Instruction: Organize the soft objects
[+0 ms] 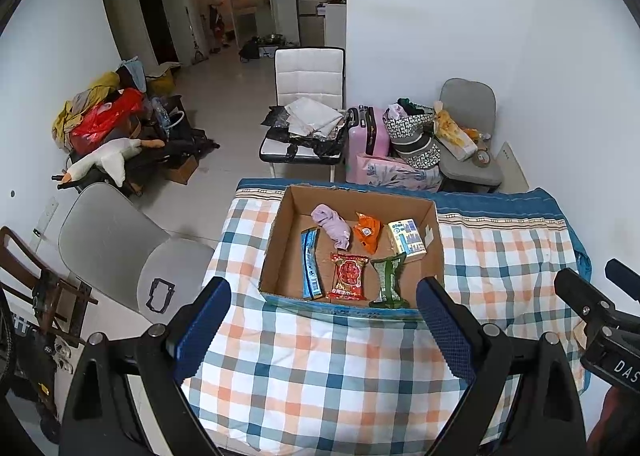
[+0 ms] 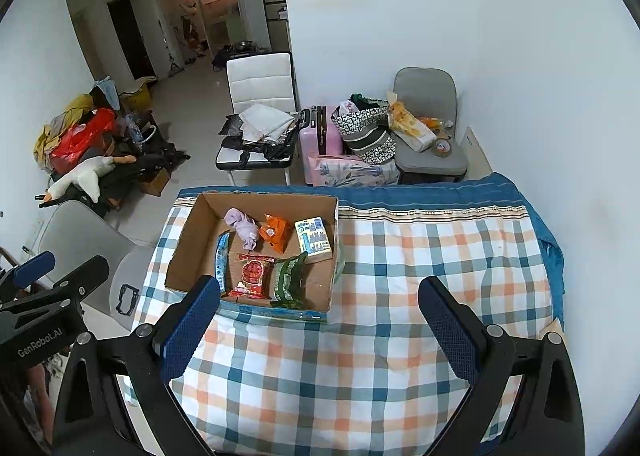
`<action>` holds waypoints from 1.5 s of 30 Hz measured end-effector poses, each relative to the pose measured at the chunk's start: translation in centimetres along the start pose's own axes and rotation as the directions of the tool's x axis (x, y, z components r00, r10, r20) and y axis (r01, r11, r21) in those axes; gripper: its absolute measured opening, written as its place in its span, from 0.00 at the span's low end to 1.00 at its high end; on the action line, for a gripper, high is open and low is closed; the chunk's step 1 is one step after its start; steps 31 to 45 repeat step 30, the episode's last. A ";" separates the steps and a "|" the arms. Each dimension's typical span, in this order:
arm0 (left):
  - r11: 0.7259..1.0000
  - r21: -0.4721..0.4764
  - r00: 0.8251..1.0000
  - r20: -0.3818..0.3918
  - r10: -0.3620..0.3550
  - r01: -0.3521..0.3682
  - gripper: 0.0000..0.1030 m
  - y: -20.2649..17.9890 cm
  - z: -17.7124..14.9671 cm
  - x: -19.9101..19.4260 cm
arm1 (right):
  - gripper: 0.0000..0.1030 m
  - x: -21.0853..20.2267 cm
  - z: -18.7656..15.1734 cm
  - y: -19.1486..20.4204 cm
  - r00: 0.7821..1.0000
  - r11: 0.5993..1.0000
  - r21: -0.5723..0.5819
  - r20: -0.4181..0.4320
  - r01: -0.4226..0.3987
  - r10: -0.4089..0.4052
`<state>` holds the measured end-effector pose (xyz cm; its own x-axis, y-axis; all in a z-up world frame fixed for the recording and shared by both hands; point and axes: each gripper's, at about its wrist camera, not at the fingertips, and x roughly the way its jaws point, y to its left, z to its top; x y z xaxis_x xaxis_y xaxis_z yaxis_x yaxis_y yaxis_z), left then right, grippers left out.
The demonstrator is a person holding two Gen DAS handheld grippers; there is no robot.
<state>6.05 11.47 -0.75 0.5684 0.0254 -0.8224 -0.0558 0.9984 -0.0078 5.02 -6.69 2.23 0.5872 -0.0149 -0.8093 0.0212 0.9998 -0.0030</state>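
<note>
Checked table with one open box of soft goods; both of your grippers are spread wide and carry nothing.

Largest first: the table point(image 1: 340, 368) under its plaid cloth; on it, toward the far left corner, the cardboard box point(image 1: 280, 252), open at the top. Inside the box, along the far wall, you have a lilac cloth bundle point(image 1: 332, 224), an orange packet point(image 1: 367, 234) and a cream-and-blue pack point(image 1: 406, 238) against the right wall. Along the near wall lie a long blue packet point(image 1: 311, 264) by the left wall, a red snack packet point(image 1: 349, 276) and a green packet point(image 1: 387, 282). Your left gripper point(image 1: 324, 322) hangs above the table's near edge, just short of the box; your right gripper point(image 2: 319, 320) hangs beside it, over the bare cloth to the box's right.
</note>
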 end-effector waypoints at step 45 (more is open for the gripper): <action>1.000 0.001 1.000 0.002 -0.004 0.004 0.92 0.2 -0.5 0.0 | 0.98 0.1 0.1 0.3 1.000 1.000 -0.007 -0.010 -0.002 0.002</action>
